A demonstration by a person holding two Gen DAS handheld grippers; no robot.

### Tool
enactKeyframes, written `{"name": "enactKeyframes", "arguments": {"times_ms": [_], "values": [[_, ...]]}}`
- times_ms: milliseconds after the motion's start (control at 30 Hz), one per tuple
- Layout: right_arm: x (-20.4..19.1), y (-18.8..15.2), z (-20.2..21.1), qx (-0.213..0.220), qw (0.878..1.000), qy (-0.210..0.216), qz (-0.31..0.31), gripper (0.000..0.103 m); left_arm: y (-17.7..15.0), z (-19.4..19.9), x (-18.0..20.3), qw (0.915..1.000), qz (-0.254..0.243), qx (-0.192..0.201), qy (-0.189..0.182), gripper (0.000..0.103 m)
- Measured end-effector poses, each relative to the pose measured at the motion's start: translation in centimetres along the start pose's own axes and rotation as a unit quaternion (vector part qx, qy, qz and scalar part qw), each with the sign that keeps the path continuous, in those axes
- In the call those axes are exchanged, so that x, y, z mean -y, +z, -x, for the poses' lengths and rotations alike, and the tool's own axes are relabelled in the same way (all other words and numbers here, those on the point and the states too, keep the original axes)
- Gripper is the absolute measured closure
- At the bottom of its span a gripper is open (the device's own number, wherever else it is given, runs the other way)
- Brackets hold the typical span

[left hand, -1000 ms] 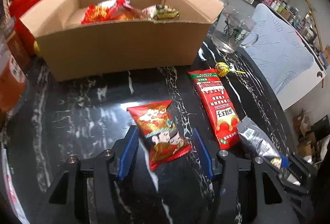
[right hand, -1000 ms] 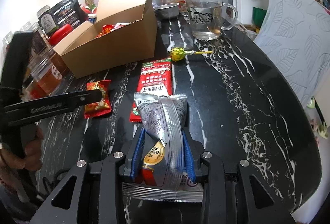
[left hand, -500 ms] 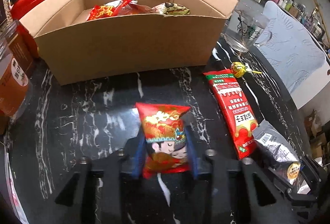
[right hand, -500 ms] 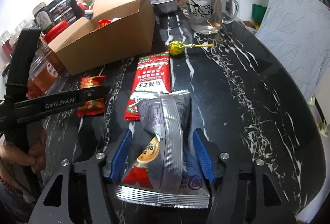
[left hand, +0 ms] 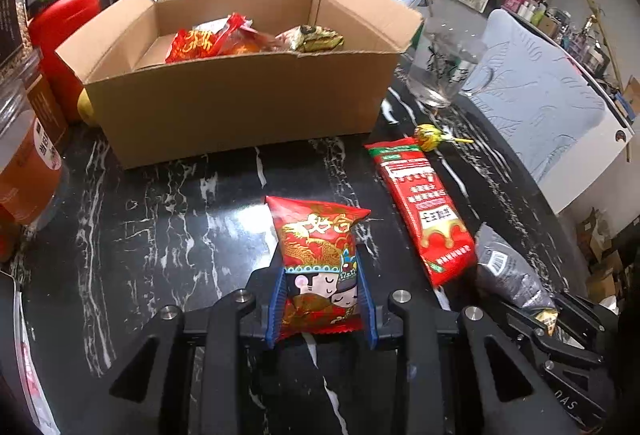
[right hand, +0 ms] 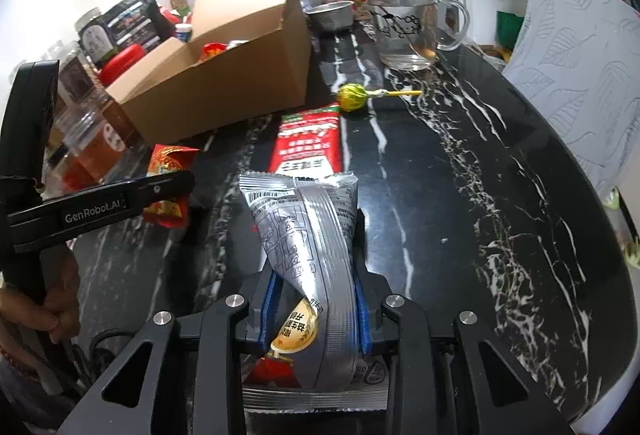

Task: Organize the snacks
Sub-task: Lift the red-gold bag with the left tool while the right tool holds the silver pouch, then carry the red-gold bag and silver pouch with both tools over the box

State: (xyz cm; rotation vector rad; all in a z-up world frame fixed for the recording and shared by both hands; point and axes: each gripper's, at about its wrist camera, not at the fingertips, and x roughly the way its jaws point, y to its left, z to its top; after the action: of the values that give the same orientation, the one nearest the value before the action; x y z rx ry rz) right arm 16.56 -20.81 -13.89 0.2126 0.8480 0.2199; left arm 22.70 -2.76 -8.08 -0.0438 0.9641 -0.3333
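Observation:
My left gripper (left hand: 319, 275) is shut on a small red snack packet (left hand: 316, 247) with a cartoon couple, held just above the black marble table. My right gripper (right hand: 314, 275) has a crumpled silver packet (right hand: 308, 227) between its blue pads; its jaws are closing and the pads press its sides. Ahead stands an open cardboard box (left hand: 240, 103) with several snacks inside. A long red packet (left hand: 424, 203) and a green lollipop (left hand: 428, 133) lie on the table right of the box. In the right wrist view, the left gripper's finger (right hand: 120, 199) crosses the red packet (right hand: 168, 163).
A glass mug (right hand: 412, 27) and a steel bowl (right hand: 330, 15) stand behind the box. Jars (left hand: 28, 159) and a red container (left hand: 64, 23) crowd the left side. A pale cushioned chair (right hand: 580, 83) sits past the table's right edge. A hand (right hand: 36, 311) grips the left tool.
The left jaws closed on the red packet and raised it slightly, nearer the box. The right jaws opened around the silver packet, then closed on it again.

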Motion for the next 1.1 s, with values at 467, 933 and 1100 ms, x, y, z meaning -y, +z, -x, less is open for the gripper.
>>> {"name": "enactKeyframes", "arguments": {"times_ms": [467, 933, 1100], "values": [[-4.6, 1.0, 1.3, 0.018, 0.996, 0.082, 0.025, 0.072, -1.1, 5.7, -0.9, 0.9985, 0.002, 0.055, -0.003, 0.072], [-8.8, 5.3, 2.9, 0.059, 0.988, 0.123, 0.069, 0.072, 1.3, 11.5, -3.1, 0.9907, 0.021, 0.133, 0.015, 0.072], [-10.4, 7.7, 4.0, 0.088, 0.984, 0.121, 0.098, 0.072, 3.0, 12.5, -3.4, 0.9872, 0.016, 0.158, 0.011, 0.072]]}}
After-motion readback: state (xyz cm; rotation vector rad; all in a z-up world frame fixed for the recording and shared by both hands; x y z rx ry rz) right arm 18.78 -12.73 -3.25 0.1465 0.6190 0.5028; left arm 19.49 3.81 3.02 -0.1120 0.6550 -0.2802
